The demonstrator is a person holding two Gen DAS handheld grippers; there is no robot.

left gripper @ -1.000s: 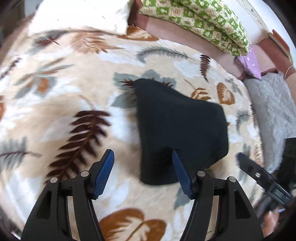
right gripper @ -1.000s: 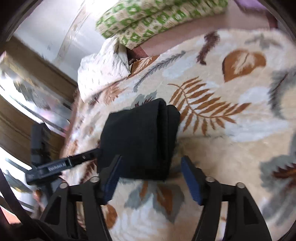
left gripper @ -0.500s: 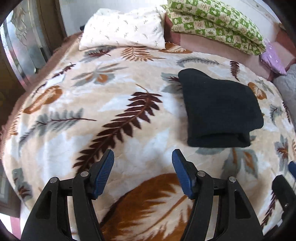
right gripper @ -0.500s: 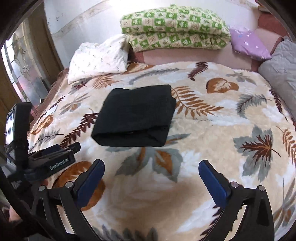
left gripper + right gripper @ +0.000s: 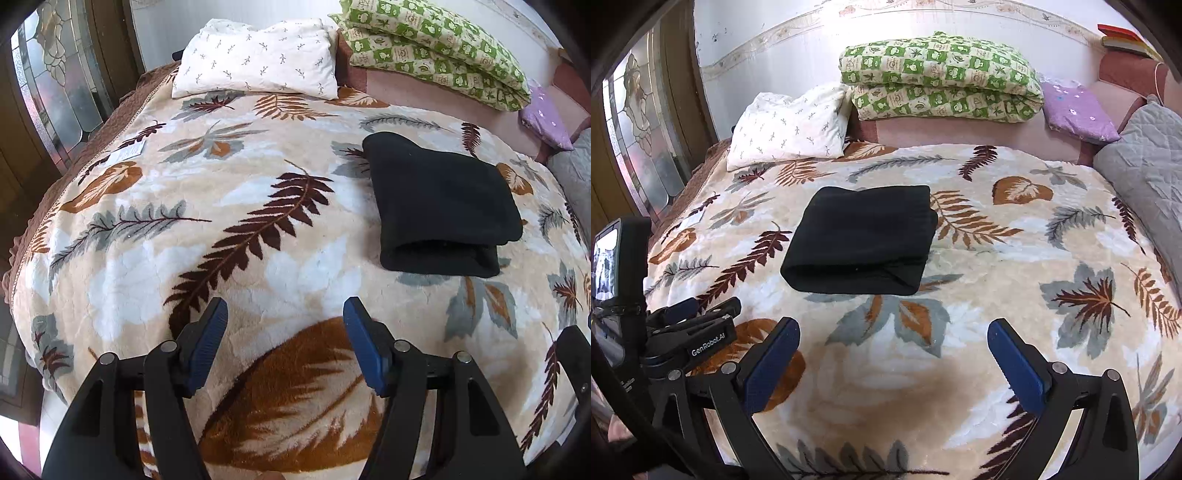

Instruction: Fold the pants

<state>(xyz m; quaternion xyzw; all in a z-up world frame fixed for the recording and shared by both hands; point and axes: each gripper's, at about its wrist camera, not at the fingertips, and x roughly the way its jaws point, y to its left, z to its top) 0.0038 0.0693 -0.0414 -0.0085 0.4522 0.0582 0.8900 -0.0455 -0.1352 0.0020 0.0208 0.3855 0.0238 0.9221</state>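
The black pants (image 5: 862, 238) lie folded into a compact rectangle on the leaf-patterned blanket (image 5: 997, 258) in the middle of the bed; they also show in the left wrist view (image 5: 439, 206) at the right. My left gripper (image 5: 286, 314) is open and empty, held back above the blanket near the bed's front, left of the pants. My right gripper (image 5: 892, 334) is wide open and empty, in front of the pants and apart from them. The left gripper's body (image 5: 698, 332) shows at the left of the right wrist view.
A white pillow (image 5: 790, 127), a folded green checked quilt (image 5: 938, 77), a purple cushion (image 5: 1078, 110) and a grey quilted cover (image 5: 1145, 166) lie along the bed's far and right sides. A wooden glazed door (image 5: 55, 74) stands to the left.
Both grippers have pulled back from the folded pants toward the bed's front edge. The right gripper's jaws have opened wider. The pants stay folded in place.
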